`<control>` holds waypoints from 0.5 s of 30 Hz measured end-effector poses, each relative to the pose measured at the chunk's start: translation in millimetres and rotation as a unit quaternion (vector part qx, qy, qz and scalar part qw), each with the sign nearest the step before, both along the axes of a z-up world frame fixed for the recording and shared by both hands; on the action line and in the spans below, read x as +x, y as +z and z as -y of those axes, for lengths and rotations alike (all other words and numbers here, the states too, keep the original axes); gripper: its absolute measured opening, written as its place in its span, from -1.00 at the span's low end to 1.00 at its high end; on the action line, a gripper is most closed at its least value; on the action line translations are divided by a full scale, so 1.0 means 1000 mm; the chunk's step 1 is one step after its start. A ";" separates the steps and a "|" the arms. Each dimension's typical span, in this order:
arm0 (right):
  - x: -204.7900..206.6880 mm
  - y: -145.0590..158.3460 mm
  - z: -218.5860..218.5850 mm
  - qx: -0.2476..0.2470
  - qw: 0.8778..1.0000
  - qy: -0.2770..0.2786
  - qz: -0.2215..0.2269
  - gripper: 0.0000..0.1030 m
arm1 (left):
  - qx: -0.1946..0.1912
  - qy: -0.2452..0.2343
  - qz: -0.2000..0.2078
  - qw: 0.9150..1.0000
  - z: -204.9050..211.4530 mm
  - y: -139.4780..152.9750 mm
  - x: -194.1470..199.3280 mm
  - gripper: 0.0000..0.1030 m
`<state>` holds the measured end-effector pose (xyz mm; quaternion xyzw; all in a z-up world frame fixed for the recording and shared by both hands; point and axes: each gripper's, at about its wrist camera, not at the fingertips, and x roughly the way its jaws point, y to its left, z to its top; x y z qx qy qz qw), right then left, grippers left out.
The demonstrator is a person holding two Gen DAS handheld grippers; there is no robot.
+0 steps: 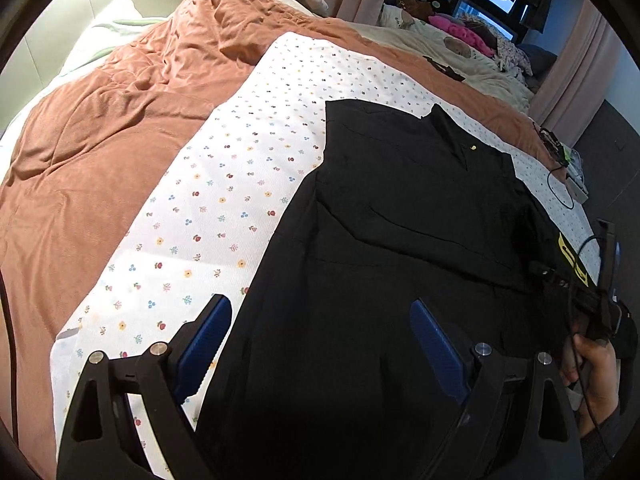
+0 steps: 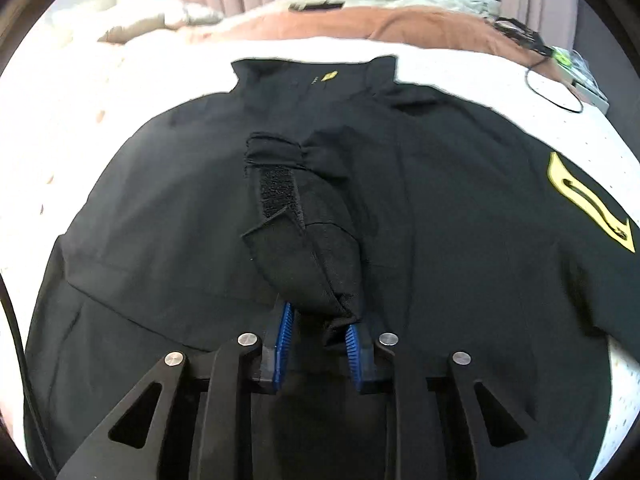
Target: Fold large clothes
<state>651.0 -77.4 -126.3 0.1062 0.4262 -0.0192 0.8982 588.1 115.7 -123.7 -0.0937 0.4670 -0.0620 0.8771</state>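
A large black jacket (image 1: 400,240) lies spread on a white floral sheet (image 1: 224,200) on the bed. It also fills the right wrist view (image 2: 160,220), collar at the far side, a yellow emblem (image 2: 588,204) on its right. My left gripper (image 1: 320,328) is open and empty, its blue pads over the jacket's left edge. My right gripper (image 2: 320,332) is shut on the jacket's sleeve cuff (image 2: 304,240), which has a velcro strap and lies across the jacket's middle. In the left wrist view the right gripper (image 1: 592,304) shows at the far right, held by a hand.
An orange duvet (image 1: 100,140) covers the bed to the left. A pile of clothes (image 1: 460,40) lies at the far side near pink curtains. A black cable and small devices (image 1: 568,176) lie at the sheet's right edge.
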 end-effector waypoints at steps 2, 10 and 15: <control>-0.013 0.007 0.024 0.039 0.999 -0.020 0.018 -0.61 | 0.007 0.003 0.008 1.000 0.004 0.007 -0.002 0.80; -0.053 0.003 0.111 0.194 0.977 -0.089 0.016 0.04 | -0.020 -0.006 0.032 0.999 0.038 0.024 -0.009 0.80; -0.083 0.004 0.146 0.248 0.962 -0.111 0.030 0.56 | -0.041 -0.015 0.055 0.998 0.071 0.035 -0.020 0.80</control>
